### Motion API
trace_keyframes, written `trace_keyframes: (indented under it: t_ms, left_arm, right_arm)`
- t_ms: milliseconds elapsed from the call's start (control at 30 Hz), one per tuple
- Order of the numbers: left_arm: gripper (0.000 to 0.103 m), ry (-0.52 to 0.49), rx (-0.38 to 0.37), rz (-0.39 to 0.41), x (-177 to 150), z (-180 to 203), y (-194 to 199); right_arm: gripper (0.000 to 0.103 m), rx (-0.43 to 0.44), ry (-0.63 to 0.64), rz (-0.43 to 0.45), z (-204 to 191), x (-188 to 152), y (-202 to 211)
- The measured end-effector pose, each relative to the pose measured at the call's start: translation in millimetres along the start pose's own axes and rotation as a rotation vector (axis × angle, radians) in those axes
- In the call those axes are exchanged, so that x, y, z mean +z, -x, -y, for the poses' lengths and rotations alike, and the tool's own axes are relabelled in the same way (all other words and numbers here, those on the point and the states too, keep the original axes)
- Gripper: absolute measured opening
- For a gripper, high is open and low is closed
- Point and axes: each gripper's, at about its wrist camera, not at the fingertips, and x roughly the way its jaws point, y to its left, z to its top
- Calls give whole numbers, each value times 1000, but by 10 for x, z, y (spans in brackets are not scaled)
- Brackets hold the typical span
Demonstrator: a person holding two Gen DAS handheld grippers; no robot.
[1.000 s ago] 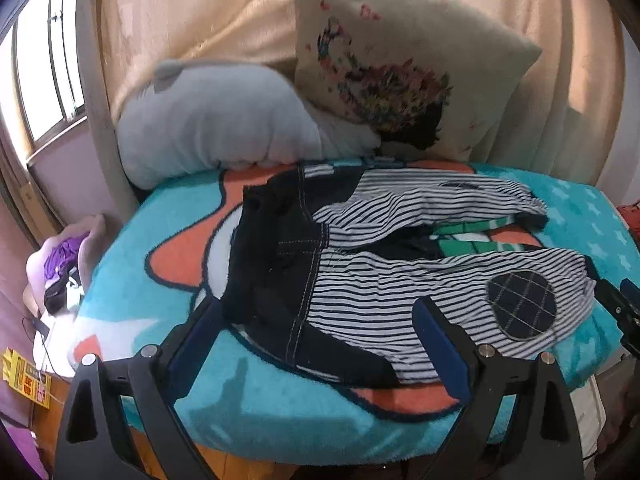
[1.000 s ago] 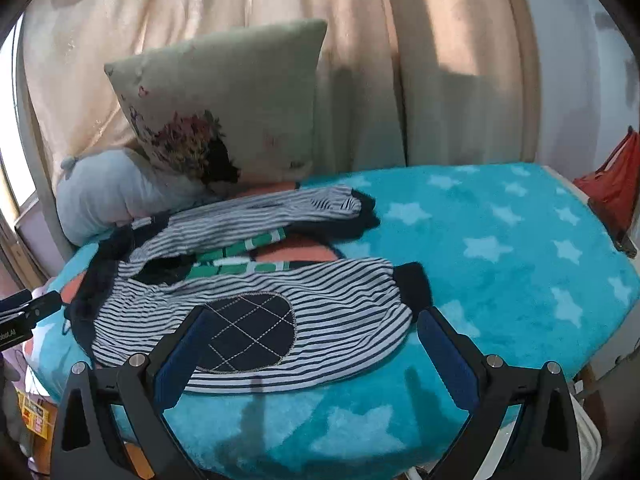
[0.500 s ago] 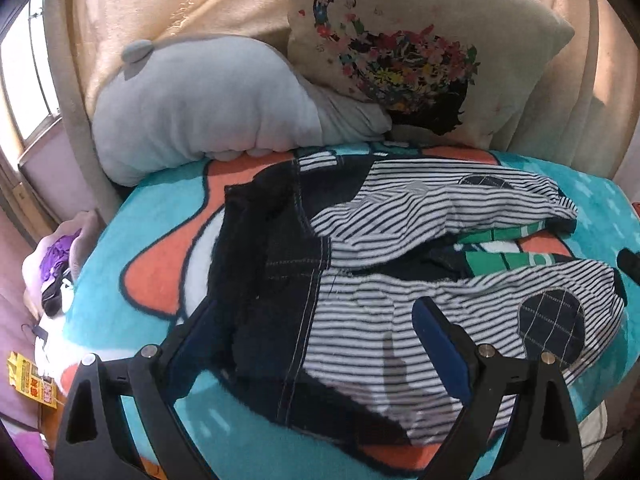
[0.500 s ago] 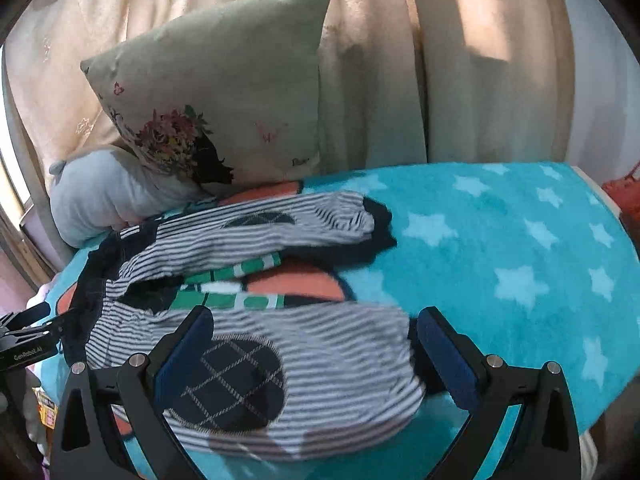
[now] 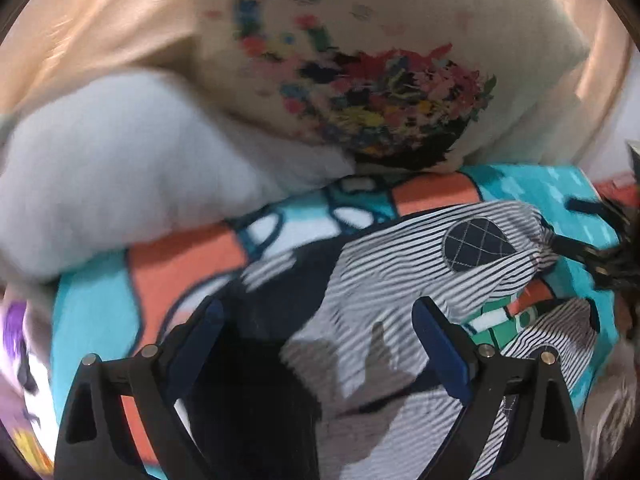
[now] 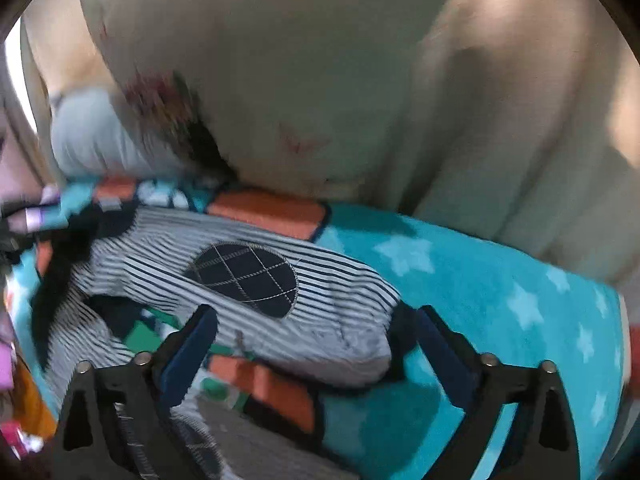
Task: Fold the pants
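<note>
A: Left wrist view?
B: Left gripper (image 5: 316,320) spread wide, clamped on nothing, hanging over the waist end of the striped pants (image 5: 384,280). Pants flat on the blanket (image 5: 92,300), legs running toward its right edge, knee patch (image 5: 478,246) on the far leg. Gray pillow (image 5: 120,176) and flowered pillow (image 5: 380,72) along the back edge. Blurry.

A: Right wrist view?
B: Right gripper (image 6: 316,332) also spread wide, gripping nothing, over the cuff end of the far leg (image 6: 280,312). Patch (image 6: 248,278) just beyond the fingertips. Star-print blanket (image 6: 500,300) bare to the right. Blurry too.
</note>
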Motion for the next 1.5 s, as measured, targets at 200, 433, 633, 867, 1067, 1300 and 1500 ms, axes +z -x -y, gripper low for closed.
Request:
trace_keyframes:
  t_ms: [200,433,633,867,1067,1300,1500]
  left_arm:
    - [94,-85,-51,-138,266,-100,-596]
    - [90,-76,-80,-239,368,-202,-1035]
    - [77,-106,-76,-234,393,-149,-1051]
    - [7,-133,-63,-203,399,-32,-797]
    - [6,-130,-19,-131,328,48,-394]
    - [6,-115,-36,0,-158,229,318]
    - [6,-94,-66,85,-733,454,758]
  right_arm:
    - [95,46,111,-108,-30,286,-470]
    - [95,31,176,-190,-113,433,-928]
    - [95,97,137,-215,-18,498,-1123]
    - [7,216,55,-200,52,438,-890]
    - [5,160,65,-114,36,330,-416]
    - [4,196,56,3,-111,-97,428]
    - [4,251,36,75,-469,-643,733]
